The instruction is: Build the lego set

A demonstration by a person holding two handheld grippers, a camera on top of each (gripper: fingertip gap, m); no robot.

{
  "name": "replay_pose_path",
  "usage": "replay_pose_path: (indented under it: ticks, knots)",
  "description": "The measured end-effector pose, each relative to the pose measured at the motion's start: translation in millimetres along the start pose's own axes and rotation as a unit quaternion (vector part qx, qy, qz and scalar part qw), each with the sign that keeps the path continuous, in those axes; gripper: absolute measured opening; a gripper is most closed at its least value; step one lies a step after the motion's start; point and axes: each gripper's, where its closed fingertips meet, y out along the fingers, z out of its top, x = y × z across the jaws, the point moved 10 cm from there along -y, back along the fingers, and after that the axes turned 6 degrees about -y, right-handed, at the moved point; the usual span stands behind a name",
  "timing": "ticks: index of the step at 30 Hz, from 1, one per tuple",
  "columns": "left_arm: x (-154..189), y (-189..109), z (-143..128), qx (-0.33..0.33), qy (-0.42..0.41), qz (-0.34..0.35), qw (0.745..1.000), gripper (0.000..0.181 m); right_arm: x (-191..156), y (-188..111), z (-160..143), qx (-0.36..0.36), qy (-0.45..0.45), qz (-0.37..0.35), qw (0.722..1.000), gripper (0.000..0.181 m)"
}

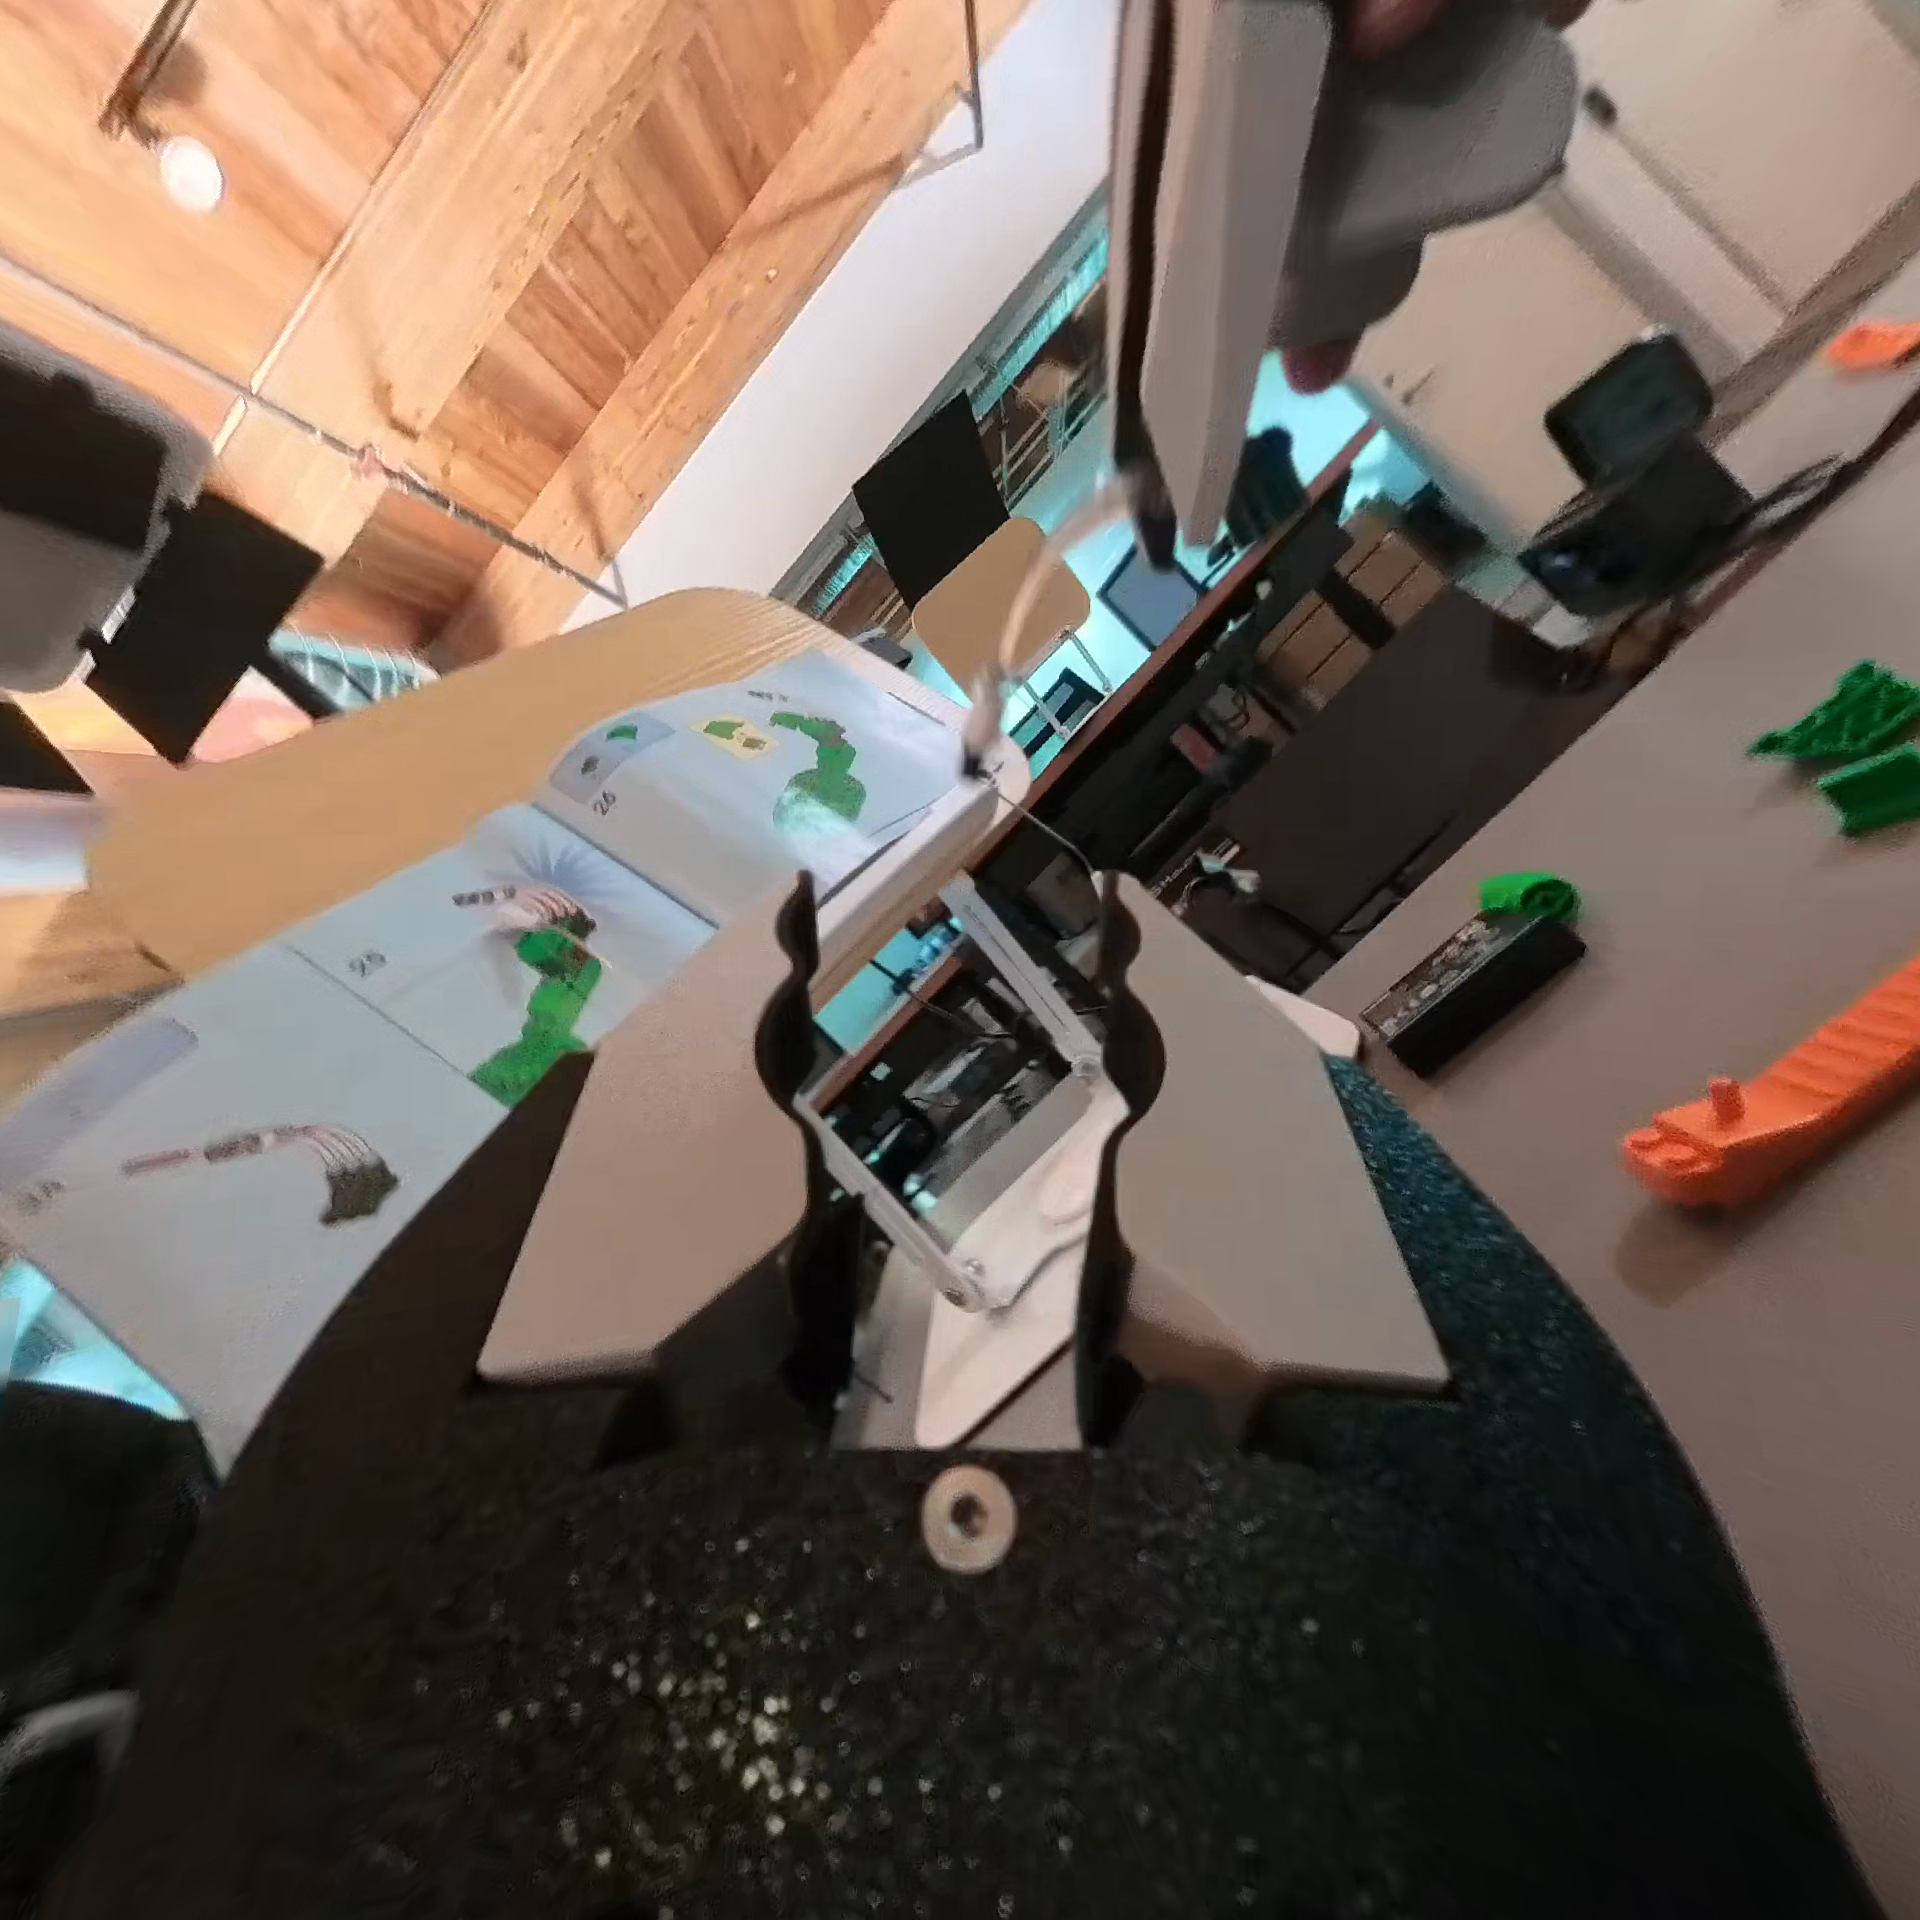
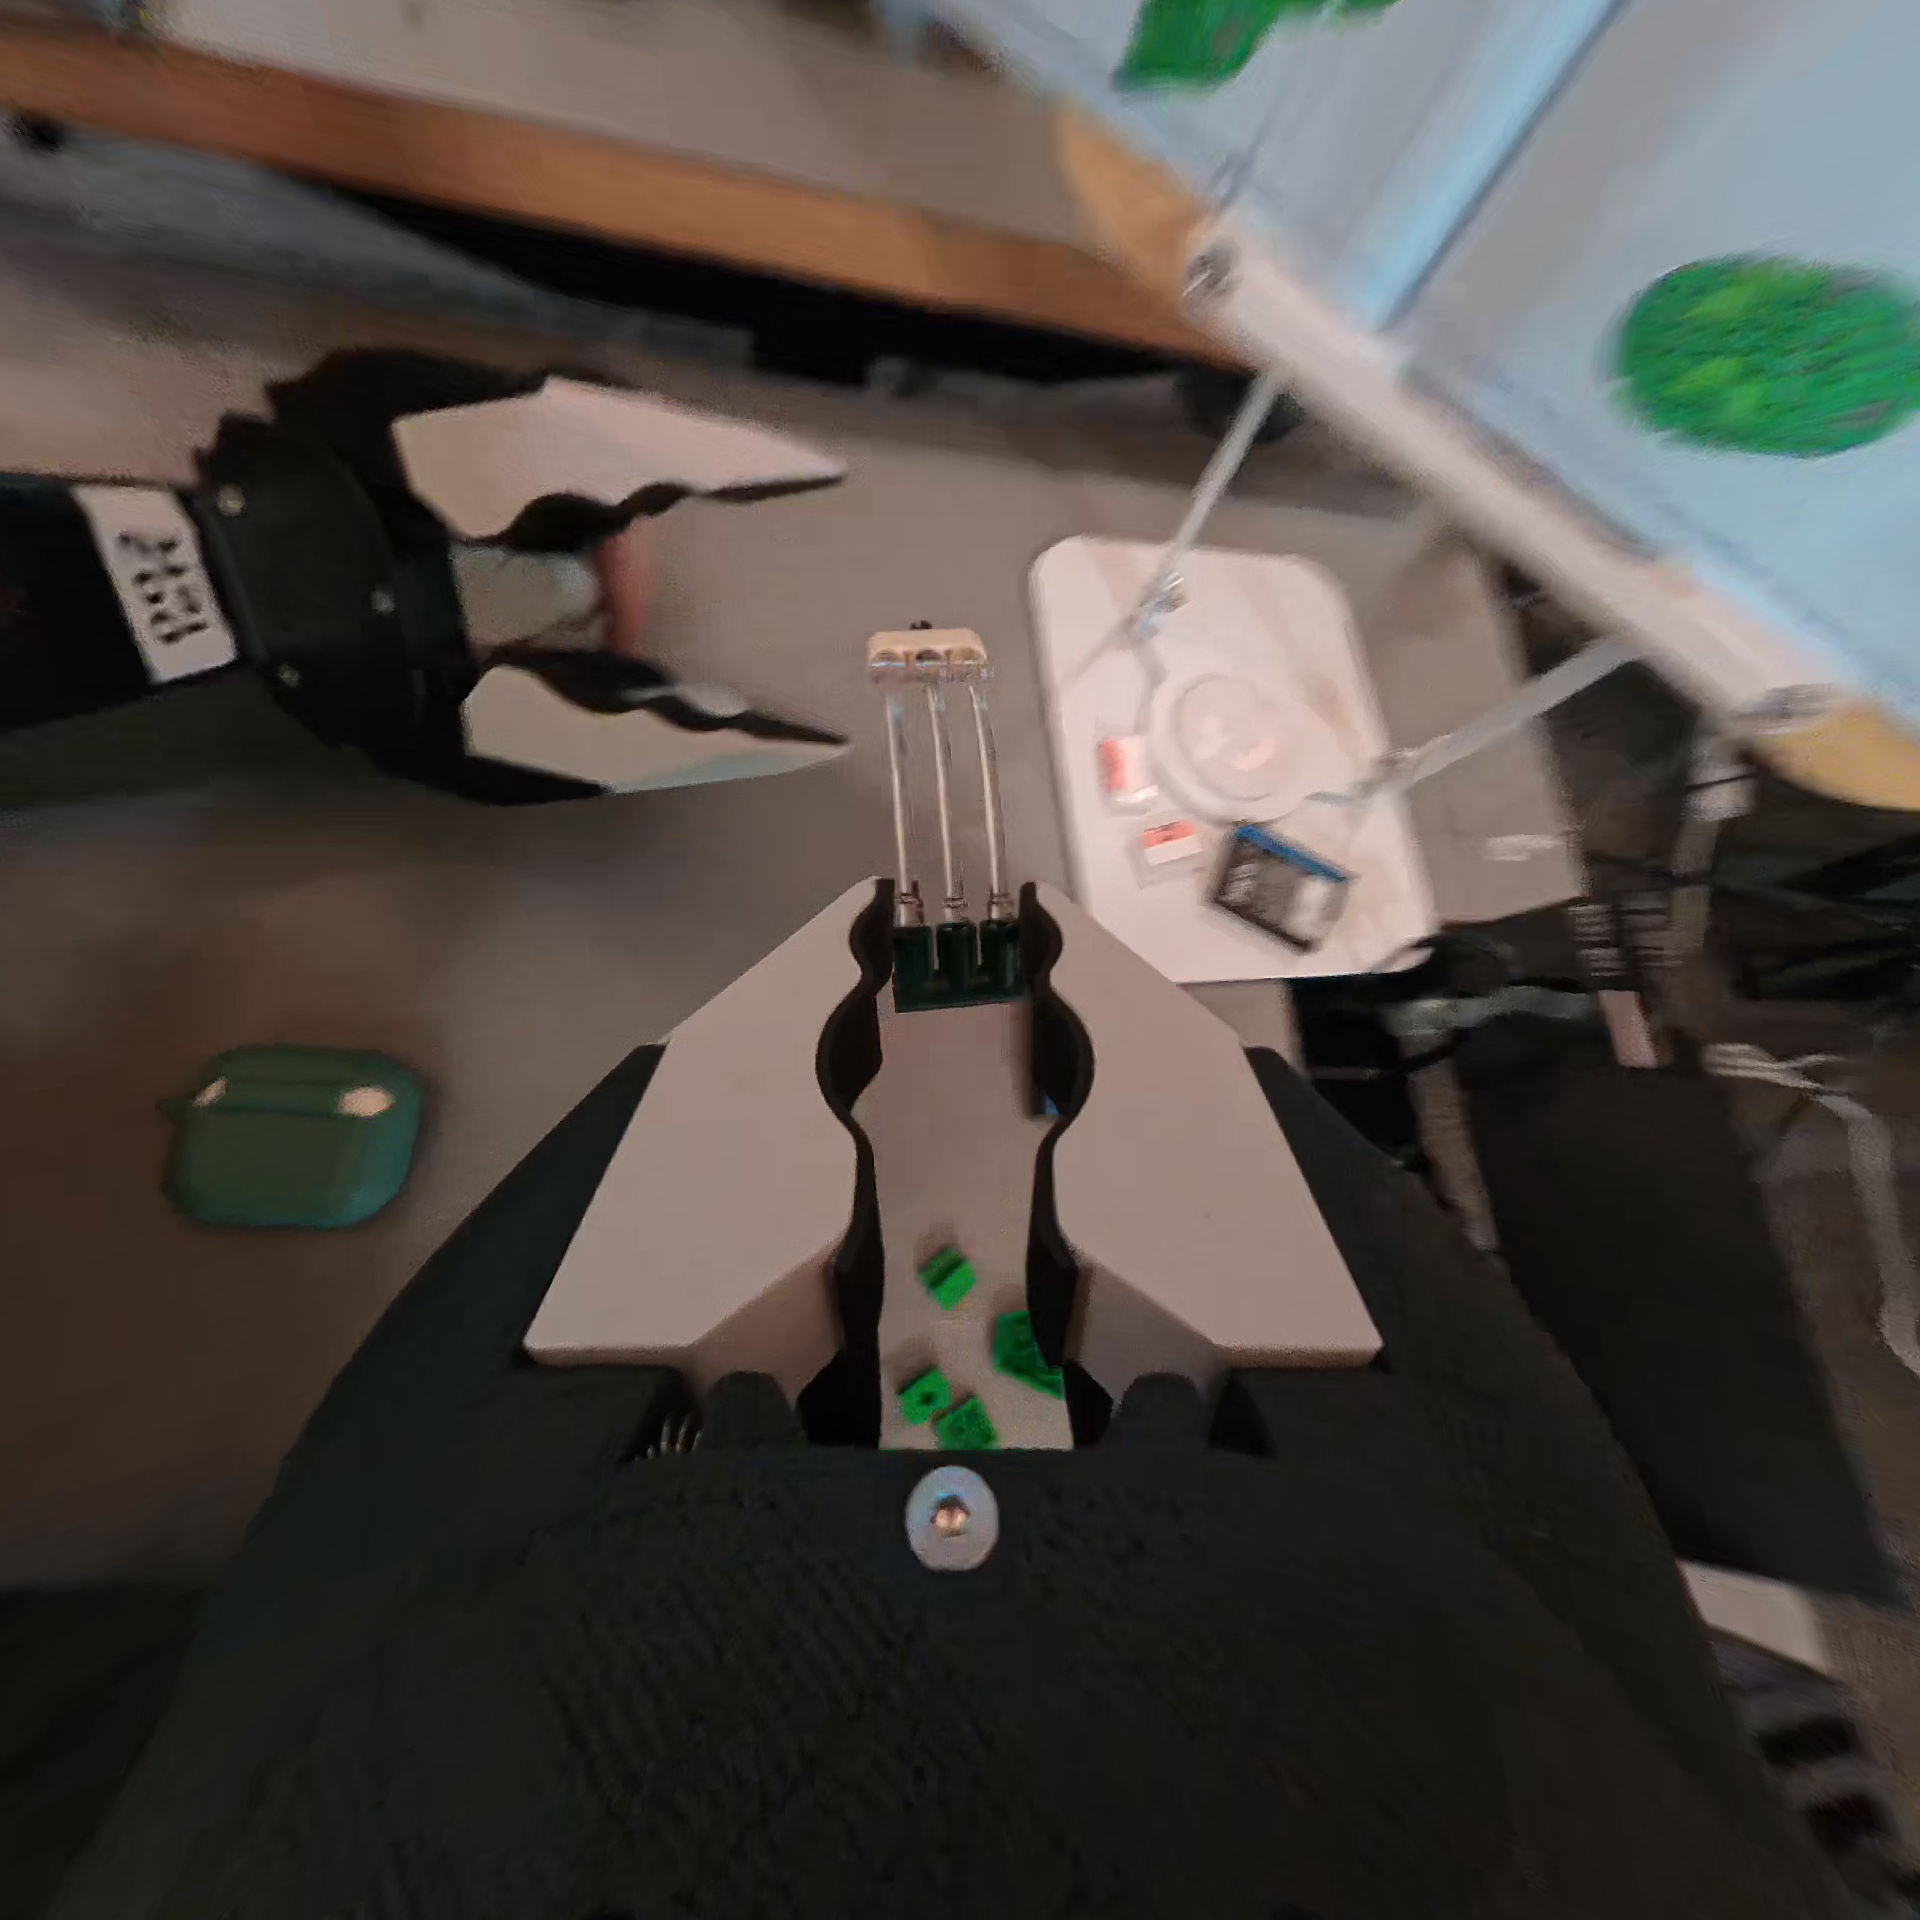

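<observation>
My right gripper (image 2: 956, 904) is shut on a small lego assembly (image 2: 940, 790): a dark green block with three clear rods ending in a pale cap. It holds the assembly in the air above the grey table. In the left wrist view the right gripper (image 1: 1169, 530) hangs at the top, with the blurred clear assembly (image 1: 1013, 634) below it. My left gripper (image 1: 956, 904) is open and empty; it also shows at the left of the right wrist view (image 2: 842, 608), jaws wide apart, a little left of the assembly. The open instruction booklet (image 1: 623, 883) rests on a stand.
Small green lego pieces (image 2: 945, 1278) lie under my right gripper. More green pieces (image 1: 1849, 748), an orange brick separator (image 1: 1818, 1081) and a black box (image 1: 1475, 987) lie on the table. A green earbud case (image 2: 291, 1143) sits left. The stand's white base (image 2: 1320, 623) holds small items.
</observation>
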Motion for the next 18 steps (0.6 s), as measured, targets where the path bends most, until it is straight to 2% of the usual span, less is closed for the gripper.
replay_pose_path:
  ticks: [1, 3, 5, 7, 10, 12, 15, 18]
  knots:
    - [-3, 0, -2, 0.001, -0.021, 0.000, 1.000, 0.053, 2, -14, 4, 0.022, -0.004, -0.056, 0.998, 0.023]
    - [-7, -2, -5, 0.002, -0.054, 0.000, 0.999, 0.056, -4, -45, 14, 0.092, 0.008, -0.166, 0.982, 0.024]
    - [-10, -2, -6, 0.007, -0.078, -0.002, 0.997, 0.058, -27, -77, 21, 0.145, -0.010, -0.211, 0.967, 0.023]
    - [-11, -2, -6, 0.016, -0.118, -0.014, 0.993, 0.059, -47, -118, 27, 0.172, -0.008, -0.291, 0.941, 0.023]
    - [-14, -6, 2, 0.068, -0.239, -0.073, 0.966, 0.071, -84, -190, 24, 0.198, 0.010, -0.402, 0.894, 0.023]
    - [-17, -4, 2, 0.070, -0.299, -0.083, 0.948, 0.078, -123, -233, 15, 0.205, 0.009, -0.445, 0.872, 0.023]
    - [-11, 0, 15, 0.087, -0.442, -0.088, 0.889, 0.081, -189, -282, -12, 0.173, 0.011, -0.507, 0.844, 0.023]
    - [13, 0, 65, 0.103, -0.460, -0.142, 0.870, 0.079, -245, -321, -51, 0.152, 0.039, -0.551, 0.820, 0.022]
